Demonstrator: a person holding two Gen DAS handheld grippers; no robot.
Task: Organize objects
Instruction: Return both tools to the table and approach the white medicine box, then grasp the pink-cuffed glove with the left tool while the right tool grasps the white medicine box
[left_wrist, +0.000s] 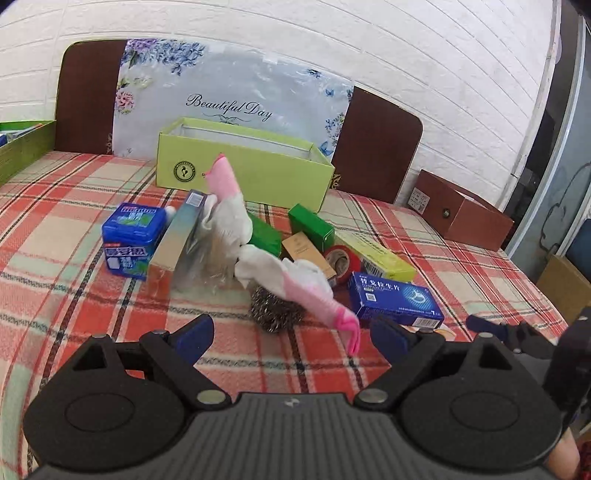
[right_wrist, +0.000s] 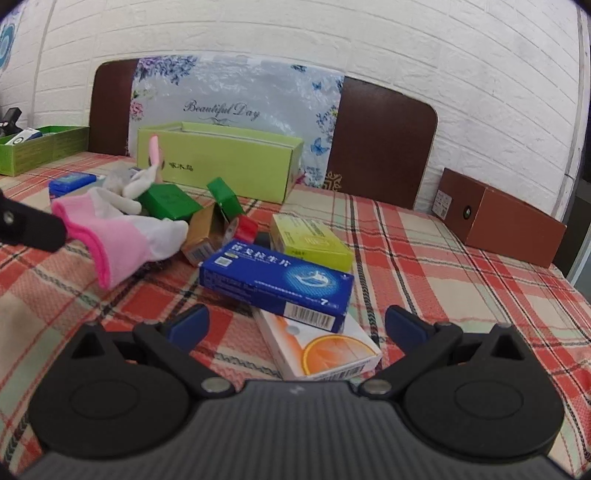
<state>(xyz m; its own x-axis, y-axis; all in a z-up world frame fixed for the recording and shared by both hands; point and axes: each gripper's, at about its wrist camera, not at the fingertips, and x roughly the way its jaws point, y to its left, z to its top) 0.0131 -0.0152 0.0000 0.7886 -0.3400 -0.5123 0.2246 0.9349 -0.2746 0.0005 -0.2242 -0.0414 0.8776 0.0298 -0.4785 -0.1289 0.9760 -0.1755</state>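
Note:
A pile of objects lies on the plaid cloth. In the left wrist view my left gripper (left_wrist: 291, 334) is open, just short of a pink-cuffed white sock (left_wrist: 306, 286) draped over a steel scourer (left_wrist: 275, 308). A second sock (left_wrist: 227, 206) stands against a silver box (left_wrist: 177, 236). A blue tub (left_wrist: 131, 236) sits left. In the right wrist view my right gripper (right_wrist: 295, 326) is open around a white-orange box (right_wrist: 321, 347), under a blue medicine box (right_wrist: 277, 282). The sock (right_wrist: 122, 236) lies left.
An open lime-green box (left_wrist: 243, 166) stands behind the pile, also in the right wrist view (right_wrist: 218, 158). Another green box (right_wrist: 40, 147) is far left, a brown box (right_wrist: 498, 218) far right. Green cartons (right_wrist: 170, 201), red tape (right_wrist: 245, 227) and a yellow box (right_wrist: 310, 236) lie between.

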